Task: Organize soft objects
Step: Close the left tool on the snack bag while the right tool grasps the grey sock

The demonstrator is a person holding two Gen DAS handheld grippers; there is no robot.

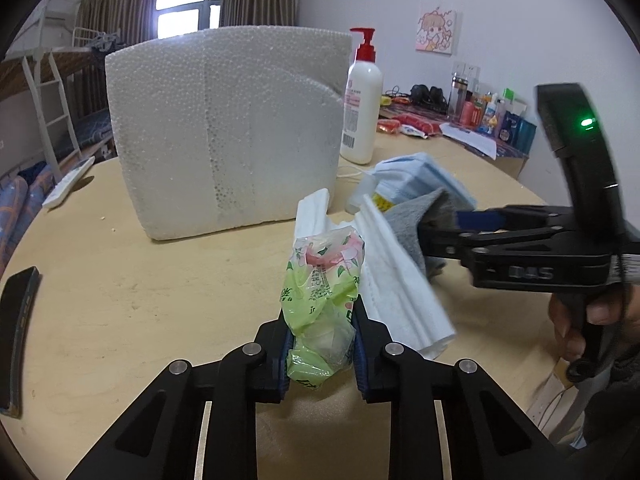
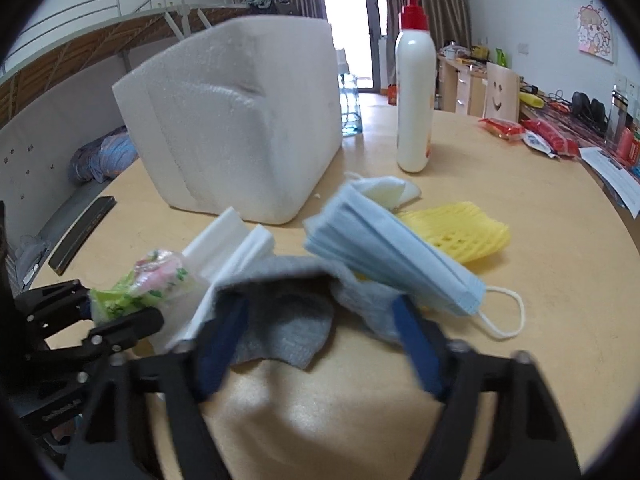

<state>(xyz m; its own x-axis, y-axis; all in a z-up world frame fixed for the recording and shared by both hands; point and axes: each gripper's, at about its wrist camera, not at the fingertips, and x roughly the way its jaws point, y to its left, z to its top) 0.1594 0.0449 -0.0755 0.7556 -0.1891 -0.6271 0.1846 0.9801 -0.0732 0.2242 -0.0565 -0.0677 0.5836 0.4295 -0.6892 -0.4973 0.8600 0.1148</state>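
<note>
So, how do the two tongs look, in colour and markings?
Both are black linkage frames with silver rivets and blue finger pads. The left tongs show pale slots in the arms. The right tongs carry embossed lettering, a black housing with a green light, and a pistol handle.

Soft daylight is admitted through an overexposed window (image 1: 188, 2); strong fisheye bending and dark vignetting are seen at the edges, and the right tool (image 2: 320, 344) is motion-blurred

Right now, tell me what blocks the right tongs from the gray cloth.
Nothing visible does: the right tongs stand open around the gray cloth. A mask stack rests on the cloth's far edge, beside white foam.
</note>
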